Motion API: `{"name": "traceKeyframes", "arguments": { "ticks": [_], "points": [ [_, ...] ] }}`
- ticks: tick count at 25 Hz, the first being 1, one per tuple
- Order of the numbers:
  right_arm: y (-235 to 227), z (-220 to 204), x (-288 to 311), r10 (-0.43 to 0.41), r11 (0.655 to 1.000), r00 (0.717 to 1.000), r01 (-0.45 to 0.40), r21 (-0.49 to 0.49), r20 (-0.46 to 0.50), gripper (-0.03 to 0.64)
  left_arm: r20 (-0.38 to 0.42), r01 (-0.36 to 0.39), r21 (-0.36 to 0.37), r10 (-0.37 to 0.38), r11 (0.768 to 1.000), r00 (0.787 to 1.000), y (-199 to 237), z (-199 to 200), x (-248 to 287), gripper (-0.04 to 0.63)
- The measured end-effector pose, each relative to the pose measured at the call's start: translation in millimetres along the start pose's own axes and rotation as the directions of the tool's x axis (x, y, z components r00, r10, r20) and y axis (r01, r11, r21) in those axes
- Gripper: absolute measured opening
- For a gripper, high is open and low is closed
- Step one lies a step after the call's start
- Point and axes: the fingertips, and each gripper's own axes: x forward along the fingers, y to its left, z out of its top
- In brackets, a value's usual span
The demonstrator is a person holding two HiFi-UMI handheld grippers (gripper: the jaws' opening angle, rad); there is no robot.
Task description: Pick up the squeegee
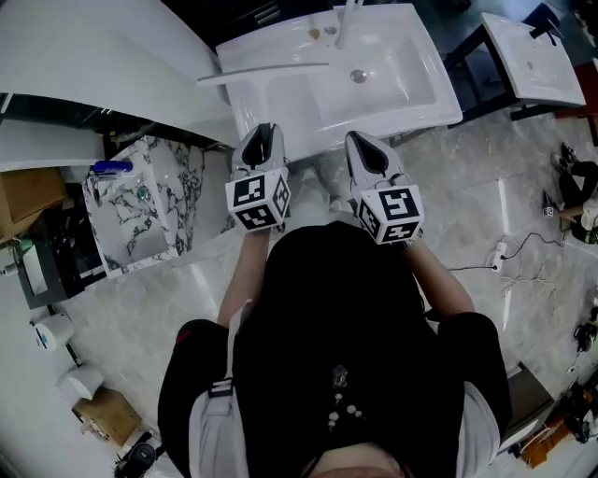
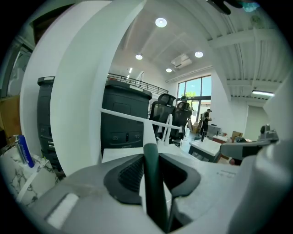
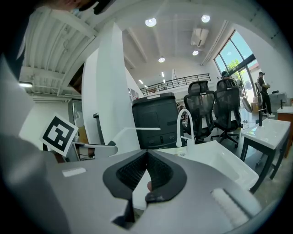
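Note:
The squeegee point(image 1: 266, 71) has a long white blade and a dark green handle point(image 2: 152, 183). My left gripper point(image 1: 264, 133) is shut on that handle and holds the blade level above the near left corner of the white sink point(image 1: 420, 84). In the left gripper view the handle stands upright between the pads, with the blade point(image 2: 126, 117) crossing in front. My right gripper point(image 1: 361, 140) hovers beside it over the sink's front edge. Its jaws point(image 3: 147, 155) meet at the tips with nothing between them. From the right gripper view the blade point(image 3: 137, 129) shows off to the left.
A white faucet point(image 1: 348, 23) rises at the back of the sink. A marble-patterned box point(image 1: 140, 205) stands to the left, a second white basin point(image 1: 533, 56) at the top right. Paper rolls point(image 1: 56, 331) and cables point(image 1: 509, 257) lie on the floor.

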Motion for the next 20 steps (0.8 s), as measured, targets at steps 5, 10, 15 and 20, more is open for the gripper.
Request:
{"name": "traceKeyframes", "arguments": {
  "ticks": [5,10,15,20],
  "points": [
    [-3,19,-6,0.001,1.0,0.999,0.0,-0.021,0.046,0.002,0.078,0.022,0.032,-0.025,0.999,0.997,-16,32,-5,0.107],
    [-7,34,-12,-0.005,1.0,0.997,0.008,-0.03,0.077,0.002,0.119,0.038,0.048,-0.044,0.998,0.992,-26,52,-10,0.107],
    [-7,58,-15,0.013,0.999,0.991,-0.006,-0.047,0.134,0.002,0.182,0.042,0.063,-0.052,0.997,0.982,-33,80,-17,0.107],
    [-1,73,-16,0.039,0.997,0.984,-0.027,-0.072,0.171,0.002,0.227,0.047,0.076,-0.063,0.996,0.972,-38,101,-22,0.107]
  ]
}}
